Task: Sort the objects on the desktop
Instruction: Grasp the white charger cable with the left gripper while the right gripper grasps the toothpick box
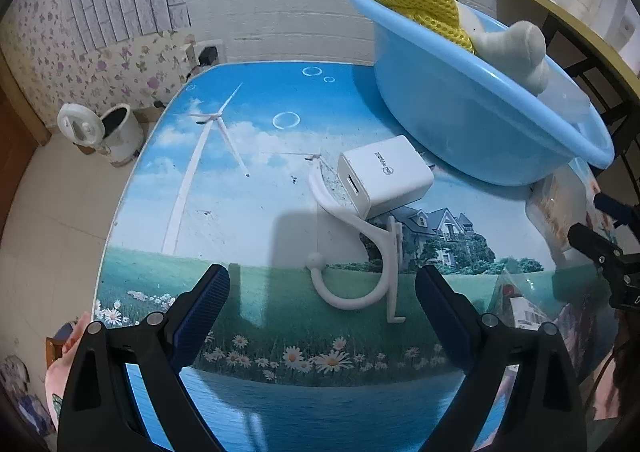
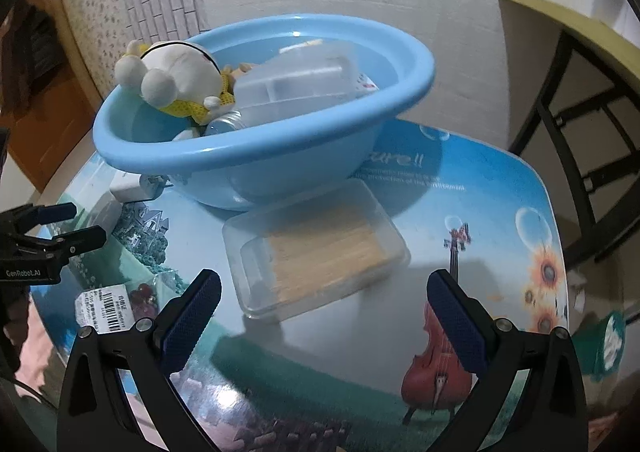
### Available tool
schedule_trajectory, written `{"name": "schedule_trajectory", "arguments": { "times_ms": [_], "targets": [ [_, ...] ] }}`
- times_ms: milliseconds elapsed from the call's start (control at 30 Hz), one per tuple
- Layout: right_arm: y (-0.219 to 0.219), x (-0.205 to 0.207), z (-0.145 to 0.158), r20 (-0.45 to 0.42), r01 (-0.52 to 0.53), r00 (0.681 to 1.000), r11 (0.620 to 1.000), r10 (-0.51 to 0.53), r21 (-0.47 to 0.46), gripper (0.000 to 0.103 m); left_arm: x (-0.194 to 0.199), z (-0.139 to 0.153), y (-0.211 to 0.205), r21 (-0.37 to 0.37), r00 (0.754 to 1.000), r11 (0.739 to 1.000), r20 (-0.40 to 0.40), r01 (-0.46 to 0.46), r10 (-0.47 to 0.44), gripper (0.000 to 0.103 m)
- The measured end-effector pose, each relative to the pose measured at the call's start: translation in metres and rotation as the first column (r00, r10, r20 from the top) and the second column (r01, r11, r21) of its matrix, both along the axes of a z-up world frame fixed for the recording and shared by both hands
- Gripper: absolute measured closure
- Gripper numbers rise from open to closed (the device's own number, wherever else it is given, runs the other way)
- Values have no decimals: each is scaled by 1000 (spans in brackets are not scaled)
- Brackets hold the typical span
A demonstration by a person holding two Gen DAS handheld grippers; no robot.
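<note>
- Table [image 1: 248, 212] with a printed windmill-and-meadow top carries everything; at its far left stretch, in the left wrist view, nothing lies within reach of either claw.
- Left gripper [image 1: 322, 316] points steeply down at the table with its jaws spread wide and nothing between the pads.
- White hook [image 1: 362, 252] lies flat just ahead of that claw, between the lines of its two fingers but nearer the right-hand one; its long axis runs away from the claw, curled end close, forked end far.
- White charger [image 1: 386, 180] sits at the hook's far end, resting on or against the fork, and just beside the blue basin [image 1: 472, 132].
- The basin already holds a plush toy [image 2: 176, 80] and a clear container [image 2: 296, 84], so I judge it to be the sorting target.
- Clear lidded box [image 2: 316, 248] of pale sticks lies in front of the basin in the right wrist view, its long axis running slantwise across the right gripper's [image 2: 324, 328] reach.
- That gripper is also spread wide and empty, the box just ahead and centred between its fingers.
- Judgement: the left hand is the nearer one for the hook and charger, the right for the box; the hook's lengthwise lie suits a straight descent and a pinch across its shank.
</note>
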State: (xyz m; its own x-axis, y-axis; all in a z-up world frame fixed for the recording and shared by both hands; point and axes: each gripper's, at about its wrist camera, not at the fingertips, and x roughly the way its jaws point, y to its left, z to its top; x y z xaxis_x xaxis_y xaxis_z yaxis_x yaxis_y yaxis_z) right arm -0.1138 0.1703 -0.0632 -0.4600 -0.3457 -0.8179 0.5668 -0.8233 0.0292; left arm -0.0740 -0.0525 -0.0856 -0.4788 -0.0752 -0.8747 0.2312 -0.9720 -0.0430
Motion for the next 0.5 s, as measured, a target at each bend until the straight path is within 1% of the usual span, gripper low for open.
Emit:
{"name": "schedule_trajectory", "arguments": {
  "times_ms": [100, 267, 300, 333, 400, 500],
  "targets": [
    [-2, 0, -2, -27, -22, 999, 1000, 22, 2, 1, 2, 0, 6, -38, 1000, 999, -17, 26, -26, 9],
    [-9, -4, -4, -58, -63, 996, 998, 63, 6, 1, 4, -1, 11, -48, 999, 998, -30, 44, -45, 9],
    [-11, -5, -4, -65, -70, 995, 997, 71, 13, 1, 5, -1, 12, -52, 998, 997, -39, 49, -51, 13],
    [-13, -5, -5, -69, -78, 995, 997, 79, 18, 1, 6, 0, 12, -55, 997, 997, -44, 55, -57, 21],
    [-16, -7, -5, -74, -95, 993, 995, 97, 29, 1, 5, -2, 13, -48, 997, 997, -35, 66, -67, 32],
    [-20, -10, -9, -61, -105, 992, 994, 106, 34, 1, 6, -1, 14, -44, 997, 997, -50, 64, -66, 43]
  ]
}}
